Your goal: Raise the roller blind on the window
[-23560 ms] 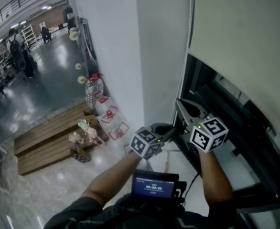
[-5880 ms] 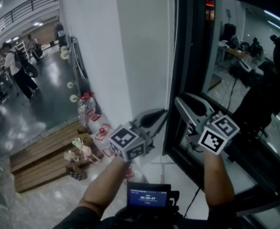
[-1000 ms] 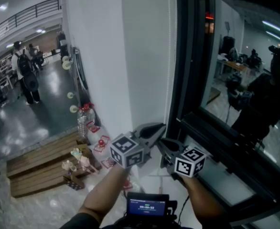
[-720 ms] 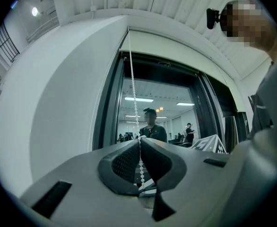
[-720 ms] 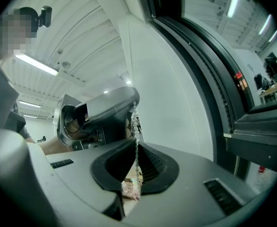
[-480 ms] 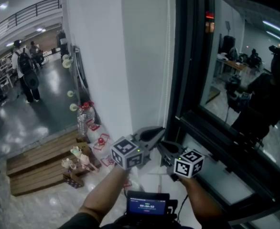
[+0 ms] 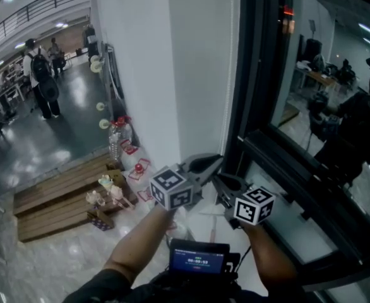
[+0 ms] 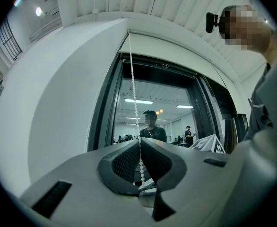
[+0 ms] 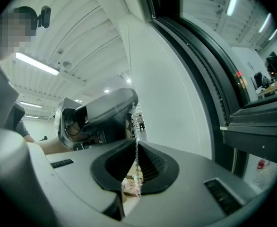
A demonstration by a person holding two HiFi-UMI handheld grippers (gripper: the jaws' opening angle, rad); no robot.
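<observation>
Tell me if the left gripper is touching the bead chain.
Touching. The left gripper view shows the left gripper clamped on the bead chain.

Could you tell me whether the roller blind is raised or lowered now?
Raised: the window glass is uncovered, and only a strip of roller blind shows at the top.

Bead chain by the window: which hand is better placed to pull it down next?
Left, probably. Both grippers are shut on the bead chain, but the left gripper holds it higher, above the right gripper, so it likely has more downward room.
</observation>
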